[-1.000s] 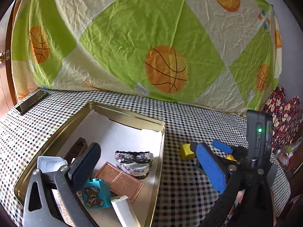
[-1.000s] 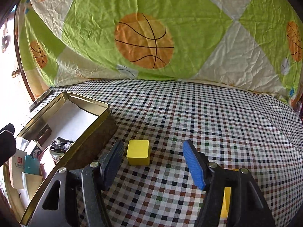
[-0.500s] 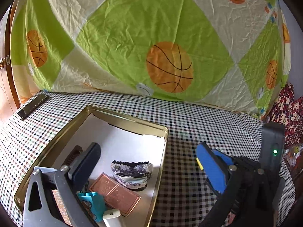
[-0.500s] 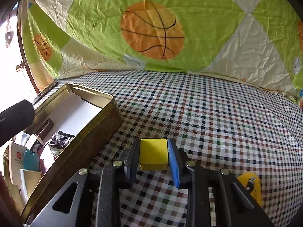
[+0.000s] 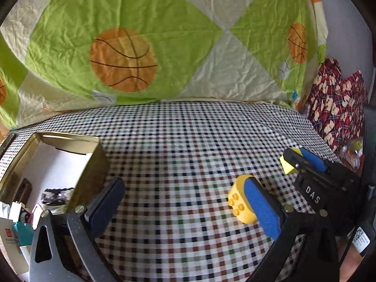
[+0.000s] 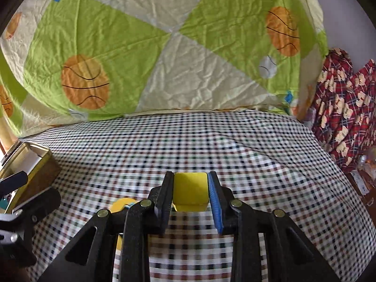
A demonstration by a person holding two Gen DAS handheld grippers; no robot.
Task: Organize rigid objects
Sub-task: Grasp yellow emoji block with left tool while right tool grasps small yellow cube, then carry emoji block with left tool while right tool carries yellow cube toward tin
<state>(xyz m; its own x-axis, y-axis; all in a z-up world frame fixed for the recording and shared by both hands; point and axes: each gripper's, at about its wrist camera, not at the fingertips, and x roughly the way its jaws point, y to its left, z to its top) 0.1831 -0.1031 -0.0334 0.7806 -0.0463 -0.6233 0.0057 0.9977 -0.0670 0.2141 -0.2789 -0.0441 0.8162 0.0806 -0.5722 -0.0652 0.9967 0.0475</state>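
The right gripper (image 6: 190, 193) is clamped on a yellow cube (image 6: 189, 191), its dark pad pressed to the cube's left face and its blue pad to the right face, so the jaws stand only as far apart as the cube is wide. The cube is plain, smooth and bright yellow, with softly rounded edges and a matt top face turned toward the camera; its lower edge seems lifted clear of the checked tablecloth (image 6: 258, 145), though the blur below it makes that hard to be sure of. In the left wrist view the same cube (image 5: 287, 165) shows as a yellow corner poking out between the right gripper's (image 5: 296, 161) pads at the far right. The left gripper (image 5: 185, 202) is wide open with nothing between its jaws, held over bare checked cloth. Just beside its blue pad, partly hidden behind it, a yellow toy brick (image 5: 239, 203) lies tipped on its side on the cloth, its four round studs facing left toward the camera; it is rounded at the ends and chunkier than the cube. At the left edge stands a gold metal tin (image 5: 94, 155) with a white lining, holding an assortment of small items, among them a teal piece (image 5: 22, 232) and a white carton (image 5: 9, 237). Behind the table hangs a green and cream sheet (image 5: 164, 35) printed with basketballs.
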